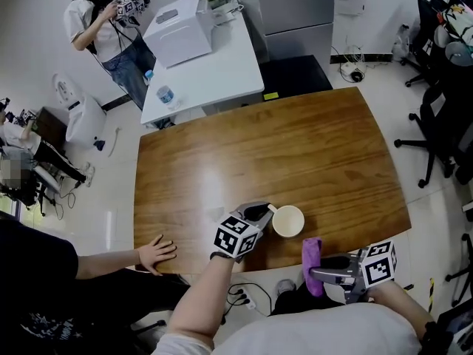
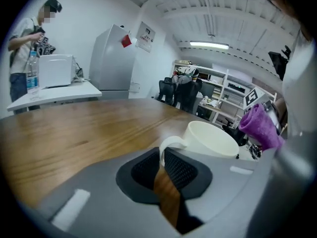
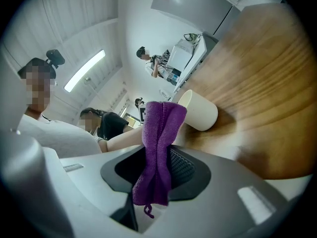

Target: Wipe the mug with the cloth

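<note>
A cream mug (image 1: 288, 221) stands upright near the front edge of the wooden table (image 1: 295, 146). Its handle points left, into my left gripper (image 1: 262, 211). In the left gripper view the handle (image 2: 168, 145) sits between the two pads, which are shut on it, with the mug (image 2: 213, 139) just beyond my left gripper (image 2: 162, 165). My right gripper (image 1: 314, 272) hovers at the table's front edge, right of the mug, shut on a folded purple cloth (image 1: 311, 261). In the right gripper view the cloth (image 3: 159, 143) stands up out of my right gripper (image 3: 157, 167), a little short of the mug (image 3: 198, 110).
A person's hand (image 1: 157, 252) rests on the table's front left corner. Behind stands a white table (image 1: 222, 72) with a white box (image 1: 181, 28) and a water bottle (image 1: 166, 95); a person (image 1: 96, 21) stands beside it. Office chairs (image 1: 443, 124) are at the right.
</note>
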{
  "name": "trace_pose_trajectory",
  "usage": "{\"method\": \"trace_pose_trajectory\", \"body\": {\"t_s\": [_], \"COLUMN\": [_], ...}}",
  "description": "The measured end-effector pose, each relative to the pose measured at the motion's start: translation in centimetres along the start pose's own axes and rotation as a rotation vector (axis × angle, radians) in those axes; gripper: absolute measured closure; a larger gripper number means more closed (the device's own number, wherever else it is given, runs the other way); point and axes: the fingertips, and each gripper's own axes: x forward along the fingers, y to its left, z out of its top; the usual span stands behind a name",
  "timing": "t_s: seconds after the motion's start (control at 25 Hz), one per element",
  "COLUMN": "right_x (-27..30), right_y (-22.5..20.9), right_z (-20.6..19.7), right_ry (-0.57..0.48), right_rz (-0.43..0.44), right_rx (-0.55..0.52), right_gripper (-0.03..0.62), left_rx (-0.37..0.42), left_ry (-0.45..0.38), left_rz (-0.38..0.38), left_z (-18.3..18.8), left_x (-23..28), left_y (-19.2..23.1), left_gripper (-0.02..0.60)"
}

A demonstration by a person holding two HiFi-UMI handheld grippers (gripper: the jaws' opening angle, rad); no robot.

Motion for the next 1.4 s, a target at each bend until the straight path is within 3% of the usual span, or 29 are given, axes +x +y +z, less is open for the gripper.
{"method": "trace_pose_trajectory", "body": {"t_s": [0.2, 0.32, 0.44, 0.72, 0.96, 1.4], "right_x": [3.1, 4.6, 4.2, 0.7, 2.8, 8.1], "right_y": [0.0, 0.7, 1.3, -2.3, -4.9, -10.6], "right_z": [-0.2, 0.3, 3.6, 13.8, 17.4, 16.2], "right_ry": [0.061, 0.092, 0.042, -0.067, -0.019, 0.101], "right_rz": [0.053, 0.091, 0.115, -0.078, -0.093, 0.007], "right_rx": [-0.023, -0.068, -0.113, -0.258, -0.296, -0.081], "right_gripper": [0.457, 0.457, 0.457, 0.457, 0.457, 0.459], "left_rx": [-0.085, -0.083, -0.077, -0.056, -0.073, -0.131], "left_ry": [-0.041, -0.043, -0.044, -0.016, -0.024, -0.062], "left_rz": [0.087, 0.106, 0.103, 0.078, 0.070, 0.033], "left_z": [-0.8, -1.2, -1.6, -1.7, -0.9, 0.1], "left_x": [-1.2, -1.5, -1.9, -1.9, -1.1, 0.2], "left_y": [-0.1, -0.5, -0.6, -0.6, 0.1, 1.4], "left_gripper": [0.549, 0.549, 0.549, 0.548, 0.549, 0.551]}}
